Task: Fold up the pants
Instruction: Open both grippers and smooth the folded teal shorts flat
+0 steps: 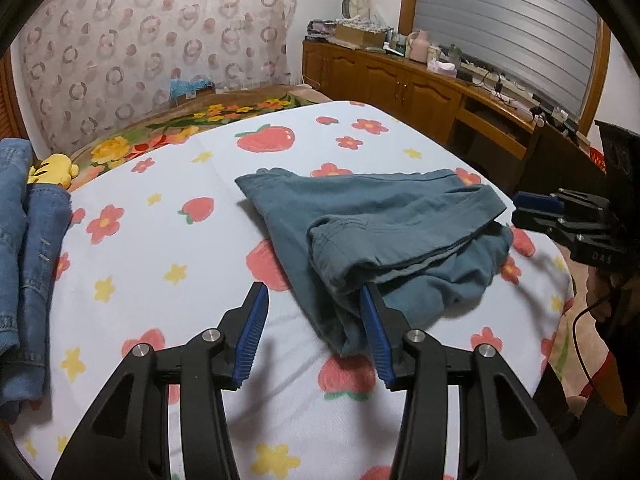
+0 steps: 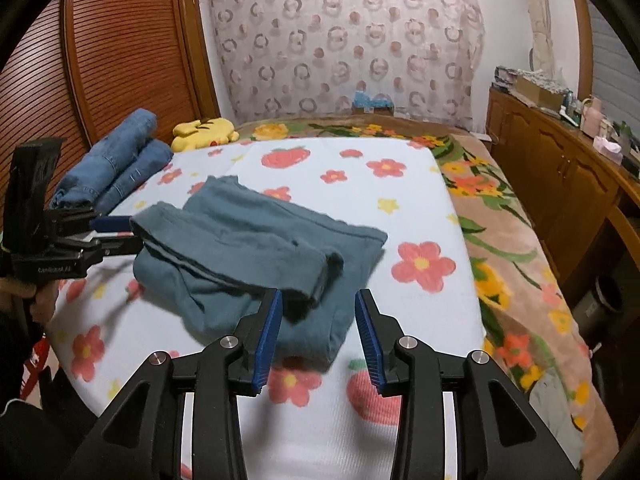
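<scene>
Over at the far left, a folded stack of jeans [image 2: 116,160] is lying along the bed's edge with a yellow stuffed toy [image 2: 204,133] sitting just beyond it; only the right wrist view is showing the slatted wooden door [image 2: 120,44] behind them. In the middle, the teal pants [image 2: 256,248] are resting folded in a loose bundle on the white sheet [image 2: 352,148] printed with flowers and strawberries. The left gripper [image 1: 314,320] is hanging part open, its right pad brushing the bundle's near edge, nothing clamped between the pads. The right gripper [image 2: 318,320] is hovering part open above the bundle's near corner, gripping nothing. Only the left wrist view is taking in the window blind [image 1: 500,28] at the right. A flowered blanket [image 2: 500,216] is spreading beside the sheet, a patterned curtain [image 2: 344,52] is hanging behind the bed, and a cluttered wooden cabinet [image 2: 560,168] is running along the right wall.
</scene>
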Tool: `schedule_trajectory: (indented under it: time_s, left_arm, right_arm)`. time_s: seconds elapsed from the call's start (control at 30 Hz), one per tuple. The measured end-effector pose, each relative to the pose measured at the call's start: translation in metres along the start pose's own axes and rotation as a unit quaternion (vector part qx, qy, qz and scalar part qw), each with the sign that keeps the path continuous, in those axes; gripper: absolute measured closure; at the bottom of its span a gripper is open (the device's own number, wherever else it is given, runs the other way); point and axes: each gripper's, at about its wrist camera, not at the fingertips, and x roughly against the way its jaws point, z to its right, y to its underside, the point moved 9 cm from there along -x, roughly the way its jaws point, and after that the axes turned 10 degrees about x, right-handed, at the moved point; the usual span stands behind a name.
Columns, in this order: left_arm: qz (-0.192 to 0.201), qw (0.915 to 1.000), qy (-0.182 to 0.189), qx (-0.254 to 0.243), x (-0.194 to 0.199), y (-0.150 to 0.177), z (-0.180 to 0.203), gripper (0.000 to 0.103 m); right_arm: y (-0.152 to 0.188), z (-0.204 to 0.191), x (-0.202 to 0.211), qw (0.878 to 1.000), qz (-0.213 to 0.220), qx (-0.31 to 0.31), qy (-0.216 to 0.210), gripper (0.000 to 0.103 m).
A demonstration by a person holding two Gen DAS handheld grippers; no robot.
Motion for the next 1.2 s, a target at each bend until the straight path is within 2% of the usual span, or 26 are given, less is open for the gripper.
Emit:
schedule_trajectory:
  time_s: [0.1, 0.37, 0.5, 0.63, 0.77, 1.1, 1.17, 1.2]
  left_arm:
    - [-0.007, 1.0000, 0.003, -0.005, -0.008, -0.003, 0.004, 0.054]
    - [-0.015, 0.9997, -0.016, -0.009, -0.026, -0.023, 0.000, 0.054]
    - [-0.016, 0.9996, -0.023, -0.004, -0.034, -0.035, -0.004, 0.054]
    - [-0.005, 0.9995, -0.029, 0.006, -0.040, -0.045, -0.009, 0.054]
    - [-0.007, 0.9994, -0.027, 0.020, -0.046, -0.048, -0.015, 0.054]
    - [-0.003, 0.9996, -0.022, 0.018, -0.050, -0.047, -0.013, 0.055]
    - [0.001, 0.9997, -0.015, 0.020, -0.050, -0.047, -0.011, 0.058]
    - [0.002, 0.9998, -0.011, 0.019, -0.050, -0.047, -0.009, 0.064]
  right_arm:
    - [-0.003, -0.001, -0.005, 1.000, -0.012, 0.011, 0.004, 0.064]
    - [-0.019, -0.003, -0.019, 0.998, -0.027, 0.054, 0.005, 0.064]
    - [-0.034, 0.003, -0.025, 0.998, -0.022, 0.063, 0.010, 0.064]
    - [-0.049, 0.023, -0.029, 0.998, -0.008, 0.042, 0.040, 0.064]
    - [-0.058, 0.034, -0.026, 0.999, 0.005, 0.016, 0.040, 0.064]
    - [-0.036, 0.023, -0.017, 1.000, 0.000, 0.017, -0.003, 0.064]
    - [-0.033, 0.018, -0.019, 0.999, -0.007, 0.029, -0.013, 0.064]
    - [-0.032, 0.016, -0.021, 0.999, -0.010, 0.037, -0.019, 0.064]
